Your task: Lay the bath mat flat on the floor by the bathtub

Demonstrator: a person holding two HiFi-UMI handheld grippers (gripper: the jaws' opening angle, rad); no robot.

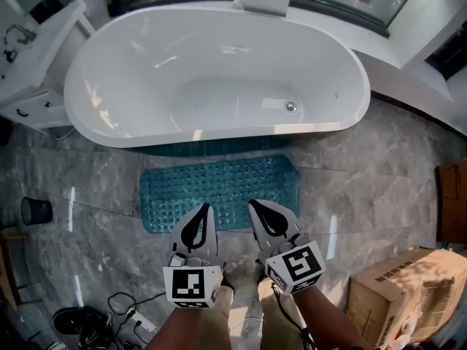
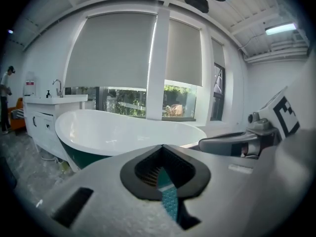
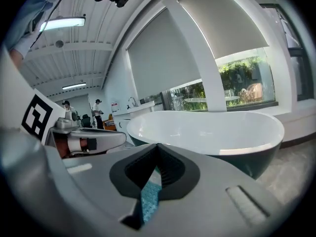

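Observation:
A teal, bumpy bath mat point(image 1: 219, 188) lies spread flat on the grey marble floor, right against the near side of the white bathtub point(image 1: 211, 79). My left gripper point(image 1: 205, 208) and right gripper point(image 1: 253, 205) hover side by side over the mat's near edge. Both are shut, with nothing held between the jaws. In the left gripper view the closed left gripper point(image 2: 163, 149) points level at the bathtub point(image 2: 118, 132), and a strip of the mat point(image 2: 169, 201) shows below through the slit. The right gripper view shows the same: the right gripper point(image 3: 157, 147), the tub point(image 3: 212, 132) and the mat point(image 3: 148, 201).
A cardboard box point(image 1: 405, 290) stands on the floor at the right, with a wooden piece point(image 1: 452, 203) beyond it. A dark bin point(image 1: 35, 211) stands at the left, and cables with a power strip point(image 1: 124, 312) lie near my feet. A white vanity point(image 1: 36, 71) stands left of the tub. People point(image 3: 66, 107) stand far off.

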